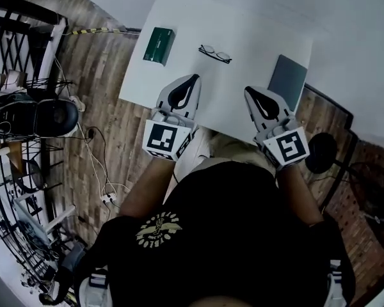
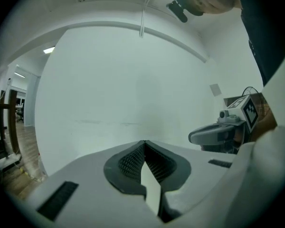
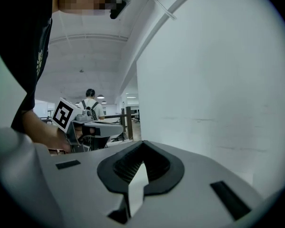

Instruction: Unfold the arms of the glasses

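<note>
Left claw (image 1: 193, 78) and right claw (image 1: 249, 91) both closed, empty, over worktop (image 1: 243, 18) edge; glasses (image 1: 215, 53) lie beyond, apart.

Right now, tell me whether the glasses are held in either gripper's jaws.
No, the glasses lie untouched on the white table, ahead of the left gripper and right gripper, both shut on nothing.

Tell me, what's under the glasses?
Just the white table: the glasses lie straight on its bare top. Their thin frame covers only a sliver of table, so nothing much could hide there.
</note>
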`<action>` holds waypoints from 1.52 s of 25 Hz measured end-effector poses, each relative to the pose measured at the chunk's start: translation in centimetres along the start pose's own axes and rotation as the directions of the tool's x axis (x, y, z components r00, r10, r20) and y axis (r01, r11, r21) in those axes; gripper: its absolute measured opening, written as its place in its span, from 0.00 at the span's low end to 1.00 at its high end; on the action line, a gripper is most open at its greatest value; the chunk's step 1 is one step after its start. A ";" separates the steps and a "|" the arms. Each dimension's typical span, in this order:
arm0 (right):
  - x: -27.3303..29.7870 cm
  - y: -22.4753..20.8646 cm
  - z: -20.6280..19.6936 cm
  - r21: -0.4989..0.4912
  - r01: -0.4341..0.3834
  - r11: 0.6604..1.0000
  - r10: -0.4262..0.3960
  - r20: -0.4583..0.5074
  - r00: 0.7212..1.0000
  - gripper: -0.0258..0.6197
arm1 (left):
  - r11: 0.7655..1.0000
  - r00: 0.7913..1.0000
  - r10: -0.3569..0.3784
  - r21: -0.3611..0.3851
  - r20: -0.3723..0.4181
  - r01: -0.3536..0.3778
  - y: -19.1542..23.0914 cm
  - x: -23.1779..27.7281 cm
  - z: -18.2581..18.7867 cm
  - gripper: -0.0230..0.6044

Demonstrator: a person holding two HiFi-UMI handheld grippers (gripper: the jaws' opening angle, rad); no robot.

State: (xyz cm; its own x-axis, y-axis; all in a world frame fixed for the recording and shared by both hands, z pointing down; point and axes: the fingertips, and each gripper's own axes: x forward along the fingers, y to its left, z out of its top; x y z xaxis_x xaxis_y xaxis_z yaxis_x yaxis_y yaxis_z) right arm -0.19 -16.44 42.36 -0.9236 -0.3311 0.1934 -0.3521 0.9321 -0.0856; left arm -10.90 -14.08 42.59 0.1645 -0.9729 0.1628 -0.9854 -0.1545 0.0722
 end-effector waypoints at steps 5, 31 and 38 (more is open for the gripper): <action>-0.8 -2.8 -2.0 0.014 0.041 0.999 -0.040 -0.032 0.999 0.04 | 0.999 0.998 -0.026 0.017 -0.053 0.027 -0.8 2.0 -1.4 0.05; -2.9 -7.7 1.3 0.095 0.165 0.982 -0.171 0.062 0.983 0.04 | 0.978 0.993 -0.013 0.206 -0.117 0.037 0.8 5.2 1.0 0.05; -3.3 -8.2 0.7 0.103 0.293 0.950 -0.297 0.018 0.955 0.04 | 0.962 0.984 -0.080 0.245 -0.162 0.119 2.9 7.6 -0.6 0.05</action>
State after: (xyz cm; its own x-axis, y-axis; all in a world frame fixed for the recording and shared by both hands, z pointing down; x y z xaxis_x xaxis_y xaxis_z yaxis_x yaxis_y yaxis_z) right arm 5.62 -23.13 41.74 -0.7800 -0.5953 0.1928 -0.6213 0.7734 -0.1256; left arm -12.49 -21.79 44.61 0.2482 -0.9165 0.3138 -0.9396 -0.3065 -0.1520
